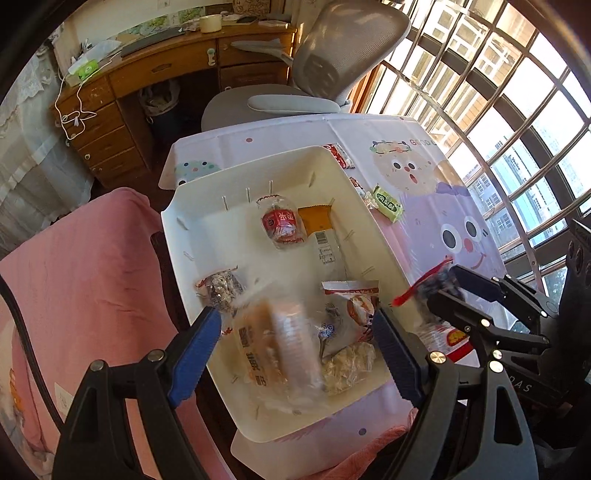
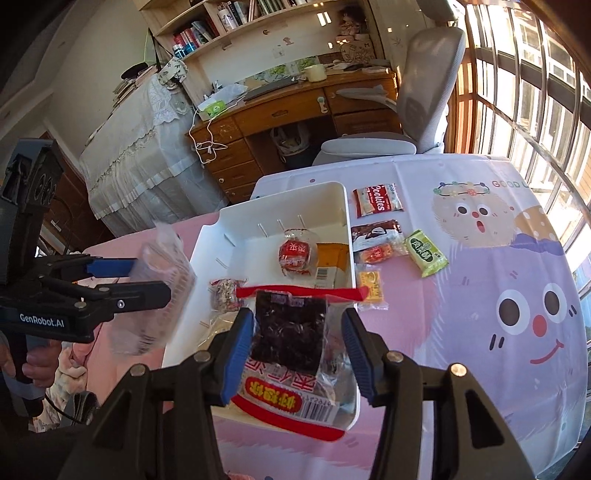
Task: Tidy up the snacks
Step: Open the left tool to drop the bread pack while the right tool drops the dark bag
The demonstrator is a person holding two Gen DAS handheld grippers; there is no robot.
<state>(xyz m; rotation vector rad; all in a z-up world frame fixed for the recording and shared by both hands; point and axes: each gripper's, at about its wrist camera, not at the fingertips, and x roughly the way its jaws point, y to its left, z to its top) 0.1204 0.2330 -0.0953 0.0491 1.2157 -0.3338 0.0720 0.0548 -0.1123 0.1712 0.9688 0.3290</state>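
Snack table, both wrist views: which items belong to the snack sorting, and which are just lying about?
Job:
white bin
Cookies packet
green packet
seed bag
clear packet

Lying about:
office chair
wooden desk
bookshelf

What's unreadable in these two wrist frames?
- Left wrist view: clear packet between the left gripper jaws is motion-blurred; contact and label unclear.
- Right wrist view: bin near corner hidden behind the seed bag.
- Left wrist view: seed bag mostly hidden by right gripper.
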